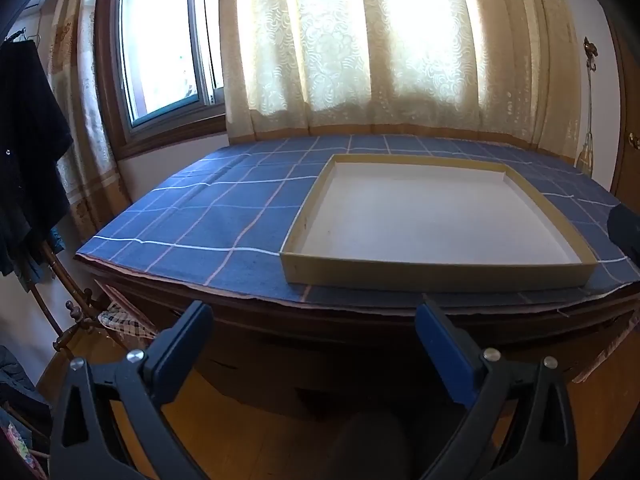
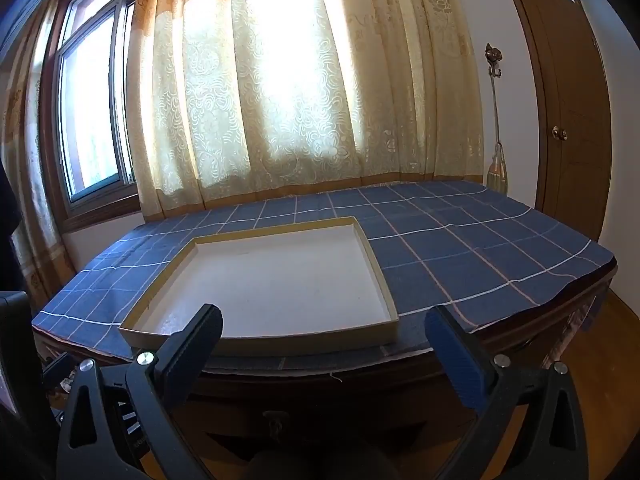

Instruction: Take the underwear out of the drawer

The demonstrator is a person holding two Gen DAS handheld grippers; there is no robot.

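**Inspector:** Report the left gripper point(image 1: 314, 320).

**Assistant:** Its jaws stand wide apart with nothing between them. It hangs in front of the wooden table point(image 1: 360, 320), short of the edge, tilted downward. The blue pads point(image 1: 444, 356) face inward, touching nothing.

**Inspector:** And the right gripper point(image 2: 324, 330)?

**Assistant:** The same: spread wide and empty, held before the table front. Its left finger overlaps the near rim of the tray point(image 2: 280, 344) in the view; whether it touches I cannot tell.

**Inspector:** Describe the table top.

**Assistant:** A blue checked cloth point(image 1: 224, 224) covers it. A shallow cardboard tray with a white floor lies flat on the cloth, close to the near edge. Nothing lies in it.

**Inspector:** The drawer and the underwear?

**Assistant:** A drawer front with a metal pull point(image 2: 276, 420) shows in the right wrist view, below the table top, shut. No underwear is visible in either view.

**Inspector:** Surroundings?

**Assistant:** Patterned curtains point(image 2: 280, 100) hang behind the table, a window point(image 1: 160, 40) to the left, and dark clothes point(image 1: 28, 140) on a rack at far left.
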